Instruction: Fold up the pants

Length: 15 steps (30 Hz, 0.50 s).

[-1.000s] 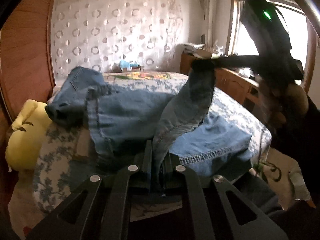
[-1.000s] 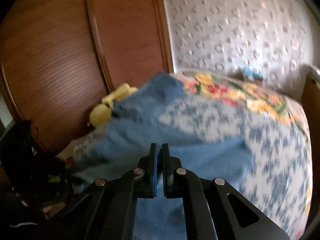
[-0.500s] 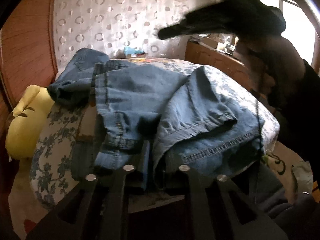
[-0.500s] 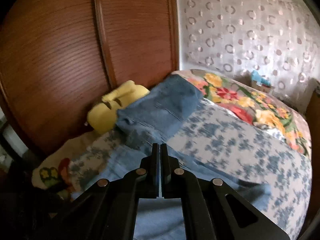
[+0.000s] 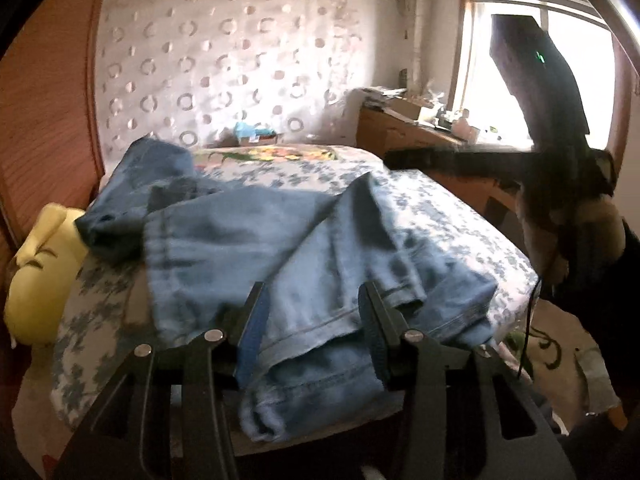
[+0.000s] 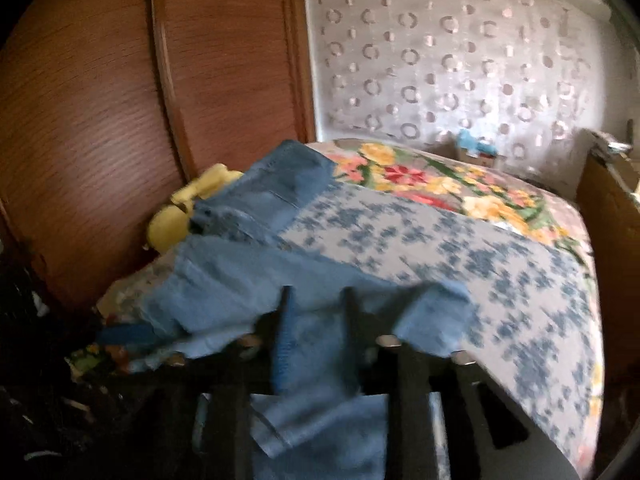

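Blue jeans (image 5: 240,240) lie crumpled and partly folded across the near end of the bed (image 5: 460,220). My left gripper (image 5: 312,300) is low at the bed's edge, its jaws opening. The jeans' hem lies loose between the fingers (image 5: 252,320), which do not press it. My right gripper (image 5: 394,159) hovers above the bed at the right, held by a hand, apart from the cloth. In the blurred right wrist view the right gripper (image 6: 317,300) has its jaws opening over the jeans (image 6: 248,280), gripping nothing.
A yellow plush cushion (image 5: 36,276) lies at the bed's left side against a wooden wardrobe (image 6: 100,100). The bedspread (image 6: 520,280) is blue-flowered, with a bright floral blanket (image 6: 440,184) beyond. A wooden dresser (image 5: 400,136) stands under the window at right.
The trouser leg that the right gripper held up has dropped onto the bed. Both grippers' jaws went from shut to apart; the left let go of the hem. The right gripper moved lower.
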Motion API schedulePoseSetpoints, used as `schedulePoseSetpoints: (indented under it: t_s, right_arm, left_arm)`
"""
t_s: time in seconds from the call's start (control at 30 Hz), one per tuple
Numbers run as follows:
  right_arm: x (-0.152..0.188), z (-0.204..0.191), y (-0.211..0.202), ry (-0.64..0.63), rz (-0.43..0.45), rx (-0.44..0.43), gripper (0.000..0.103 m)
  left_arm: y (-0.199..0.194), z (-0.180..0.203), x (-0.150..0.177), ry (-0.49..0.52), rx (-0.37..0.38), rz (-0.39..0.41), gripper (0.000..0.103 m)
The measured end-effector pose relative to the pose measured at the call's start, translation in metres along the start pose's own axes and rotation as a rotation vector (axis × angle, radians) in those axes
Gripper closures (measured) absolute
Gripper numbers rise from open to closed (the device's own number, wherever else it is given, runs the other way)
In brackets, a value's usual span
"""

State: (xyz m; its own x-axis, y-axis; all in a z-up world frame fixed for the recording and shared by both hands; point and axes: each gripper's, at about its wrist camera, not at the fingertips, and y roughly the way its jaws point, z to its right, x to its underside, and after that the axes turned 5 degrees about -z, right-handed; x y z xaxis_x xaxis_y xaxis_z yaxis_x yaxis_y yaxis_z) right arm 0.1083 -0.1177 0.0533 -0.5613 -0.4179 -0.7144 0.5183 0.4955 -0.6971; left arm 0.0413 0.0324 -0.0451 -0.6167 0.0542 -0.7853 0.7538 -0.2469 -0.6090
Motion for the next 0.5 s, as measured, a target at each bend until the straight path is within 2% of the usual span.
schedulePoseSetpoints:
  t_s: [0.13, 0.33, 0.47, 0.5]
  right_arm:
    - [0.019, -0.005, -0.018, 0.009, -0.007, 0.015, 0.059]
    - [0.052, 0.002, -0.047, 0.074, 0.0, 0.059, 0.058]
    - [0.071, 0.004, -0.059, 0.109, -0.004, 0.09, 0.058]
    - [0.074, 0.006, -0.059, 0.115, -0.005, 0.09, 0.058]
  left_arm:
    - [0.021, 0.021, -0.008, 0.05, 0.076, -0.046, 0.056]
    - [0.064, 0.039, -0.005, 0.049, 0.175, -0.156, 0.056]
    - [0.078, 0.053, -0.001, 0.106, 0.119, -0.188, 0.056]
    - [0.078, 0.056, -0.001, 0.117, 0.106, -0.182, 0.06]
